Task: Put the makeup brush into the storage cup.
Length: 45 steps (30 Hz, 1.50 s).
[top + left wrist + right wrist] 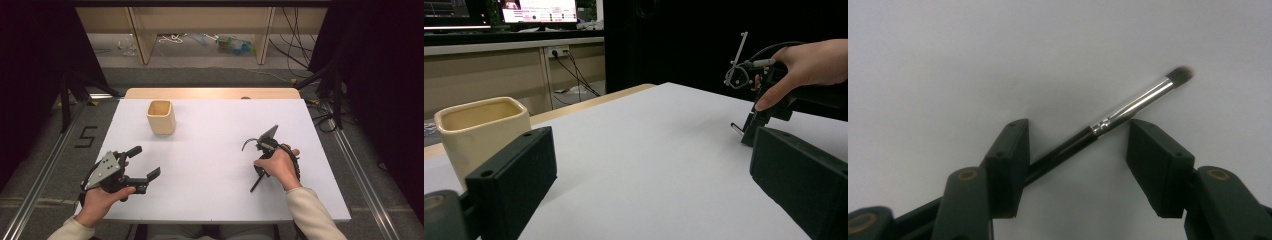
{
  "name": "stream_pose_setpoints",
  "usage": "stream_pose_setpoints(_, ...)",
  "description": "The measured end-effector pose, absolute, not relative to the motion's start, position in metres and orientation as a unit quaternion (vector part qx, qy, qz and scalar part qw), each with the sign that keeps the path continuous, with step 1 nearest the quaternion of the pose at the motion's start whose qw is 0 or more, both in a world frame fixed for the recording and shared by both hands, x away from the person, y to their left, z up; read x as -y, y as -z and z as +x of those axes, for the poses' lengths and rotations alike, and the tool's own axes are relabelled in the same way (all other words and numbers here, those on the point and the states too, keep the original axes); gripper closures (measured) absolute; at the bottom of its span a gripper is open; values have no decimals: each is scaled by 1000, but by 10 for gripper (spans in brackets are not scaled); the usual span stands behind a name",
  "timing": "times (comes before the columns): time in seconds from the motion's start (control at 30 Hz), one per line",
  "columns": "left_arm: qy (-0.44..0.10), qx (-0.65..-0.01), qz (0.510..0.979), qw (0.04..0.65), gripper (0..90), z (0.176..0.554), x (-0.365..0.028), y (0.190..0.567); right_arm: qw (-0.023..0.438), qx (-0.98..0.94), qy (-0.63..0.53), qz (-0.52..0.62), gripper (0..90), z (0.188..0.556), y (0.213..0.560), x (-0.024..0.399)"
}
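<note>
Currently the right gripper (1075,150) is pointing down at the white worktop (210,150), near its right edge and roughly midway between the near and far edges, with a makeup brush (1128,107) lying flat on the surface between its jaws. In the right gripper view the brush is running diagonally: the black handle is passing close against the inner face of the left-hand jaw and on underneath the gripper body, while the silver ferrule and dark bristle tip are extending out beyond the jaw tips. The right-hand jaw is standing apart from the brush, with bare worktop between them, so the jaws are straddling the brush and not clamping it; whether the left-hand jaw is actually touching the handle I cannot tell. In the high view the handle end of the brush (257,184) is sticking out below the person's right hand (277,165) toward the near edge. The left gripper (140,167) is being held in the left hand (100,200) by the near left corner of the worktop, jaws spread wide with nothing between them. A cream square cup (161,117) is standing upright toward the far left of the worktop, well apart from both grippers; the left gripper view is showing it beyond the left-hand jaw.
</note>
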<state>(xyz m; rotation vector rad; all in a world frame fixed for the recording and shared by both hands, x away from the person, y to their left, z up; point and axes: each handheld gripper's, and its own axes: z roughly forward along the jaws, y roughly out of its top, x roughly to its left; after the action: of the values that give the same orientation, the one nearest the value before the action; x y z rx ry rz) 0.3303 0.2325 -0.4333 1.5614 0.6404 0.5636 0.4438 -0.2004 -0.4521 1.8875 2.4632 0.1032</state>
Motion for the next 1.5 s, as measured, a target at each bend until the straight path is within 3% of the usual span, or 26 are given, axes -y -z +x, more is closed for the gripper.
stream_pose_setpoints(0.57,-246,-280,682,629,51,330,-233,433,29,-804,-36,592,632,444,451,203)
stream_pose_setpoints(1.5,-248,-278,684,627,59,331,-233,433,25,-805,-41,591,837,446,450,210)
